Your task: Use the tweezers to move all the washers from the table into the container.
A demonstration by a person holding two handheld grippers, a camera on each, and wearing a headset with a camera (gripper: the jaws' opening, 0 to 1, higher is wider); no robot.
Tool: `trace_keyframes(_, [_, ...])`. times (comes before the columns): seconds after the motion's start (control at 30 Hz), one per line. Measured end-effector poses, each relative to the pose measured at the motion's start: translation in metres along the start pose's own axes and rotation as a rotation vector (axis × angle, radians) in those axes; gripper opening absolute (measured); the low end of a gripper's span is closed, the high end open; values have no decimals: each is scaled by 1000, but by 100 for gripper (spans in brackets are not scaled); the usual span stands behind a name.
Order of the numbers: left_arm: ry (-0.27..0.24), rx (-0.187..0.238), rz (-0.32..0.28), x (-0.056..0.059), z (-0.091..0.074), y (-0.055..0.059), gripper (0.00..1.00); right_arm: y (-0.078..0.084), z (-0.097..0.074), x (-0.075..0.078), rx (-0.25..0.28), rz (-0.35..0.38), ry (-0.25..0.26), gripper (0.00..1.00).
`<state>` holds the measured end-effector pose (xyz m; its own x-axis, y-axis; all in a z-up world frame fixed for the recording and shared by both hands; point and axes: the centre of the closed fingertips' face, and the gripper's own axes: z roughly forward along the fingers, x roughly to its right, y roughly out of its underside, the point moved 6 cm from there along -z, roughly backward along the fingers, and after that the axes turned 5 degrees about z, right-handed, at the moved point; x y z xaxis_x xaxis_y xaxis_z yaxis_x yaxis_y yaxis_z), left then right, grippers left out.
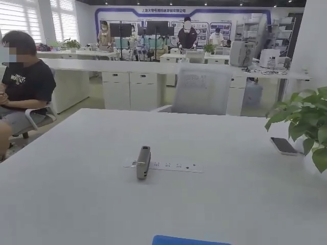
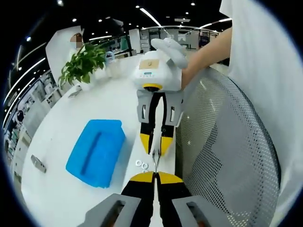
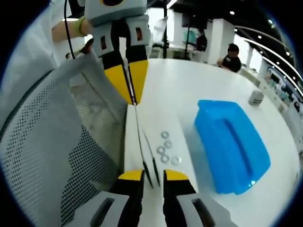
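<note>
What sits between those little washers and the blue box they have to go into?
Nothing visible: only bare white table separates the washers from the blue container. The tweezers are on their other side.

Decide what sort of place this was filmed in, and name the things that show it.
Probably an open-plan office or lab: long white desks in rows, a mesh office chair pulled up to the near table, and a blue-framed display board on the back wall.
</note>
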<state>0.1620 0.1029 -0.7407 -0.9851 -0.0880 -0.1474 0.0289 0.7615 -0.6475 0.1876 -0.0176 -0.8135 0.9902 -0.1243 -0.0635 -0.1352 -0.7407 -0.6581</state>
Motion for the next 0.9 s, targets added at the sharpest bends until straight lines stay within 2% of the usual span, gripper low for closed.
trace_keyframes(0.13, [3, -4, 15, 1, -4, -5, 0, -4, 2, -4, 19, -13, -23, 10])
trace_keyframes(0.27, [4, 10, 4, 0, -6, -10, 0, -9, 5, -8, 39, -16, -51, 8])
trace_keyframes(0.43, [2, 2, 4, -1, -9, -10, 0, -12, 8, -7, 46, -24, -56, 6])
trace_keyframes(0.7, [-17, -9, 11, -9, -22, -13, 0, -30, 16, -2, 101, -14, -45, 7])
trace_keyframes(0.9, [-22, -23, 6, -14, -26, -10, 0, -38, 22, 1, 119, -12, -44, 7])
